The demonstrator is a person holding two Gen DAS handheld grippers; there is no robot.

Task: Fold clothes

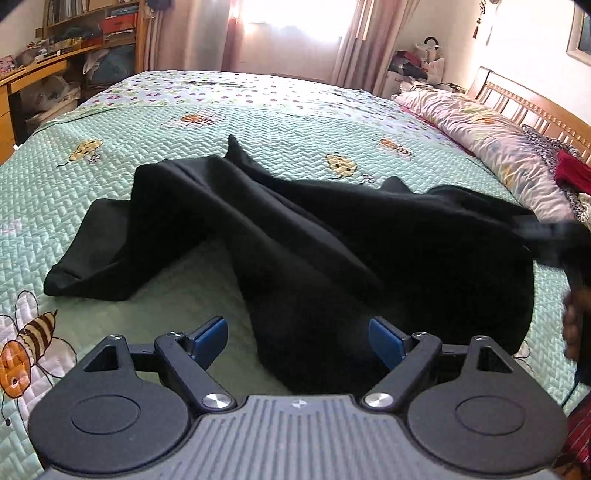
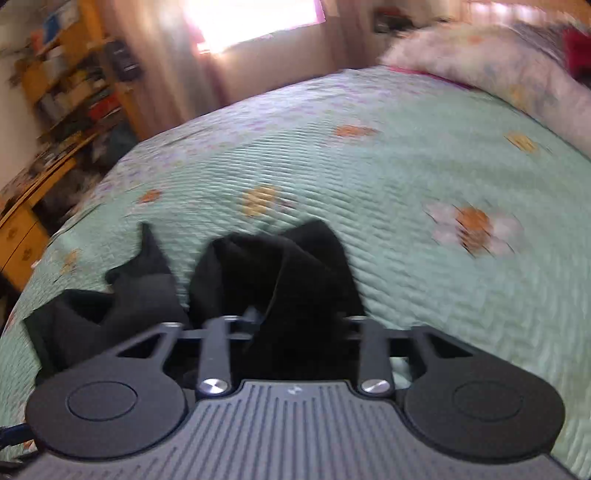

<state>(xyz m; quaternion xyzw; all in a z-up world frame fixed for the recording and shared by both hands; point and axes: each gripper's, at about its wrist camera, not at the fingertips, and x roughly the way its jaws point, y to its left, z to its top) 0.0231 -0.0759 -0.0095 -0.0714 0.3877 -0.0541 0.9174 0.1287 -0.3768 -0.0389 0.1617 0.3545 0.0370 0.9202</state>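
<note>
A black garment (image 1: 295, 229), probably trousers, lies crumpled across the green quilted bedspread (image 1: 258, 122). One leg end points left. My left gripper (image 1: 297, 339) hovers open over the near part of the cloth, with nothing between its blue pads (image 1: 210, 338). My right gripper (image 1: 550, 232) shows blurred at the garment's right edge, and a hand (image 1: 572, 325) holds it. In the right wrist view the right gripper (image 2: 291, 321) is shut on a bunched fold of the black garment (image 2: 273, 266), lifted off the bedspread (image 2: 406, 184). The cloth hides its fingertips.
A floral pillow (image 1: 487, 140) and more clothes lie along the wooden headboard (image 1: 535, 107) at the right. A wooden desk and shelves (image 1: 55, 62) stand beyond the bed's left side. A curtained window (image 1: 291, 33) is at the back.
</note>
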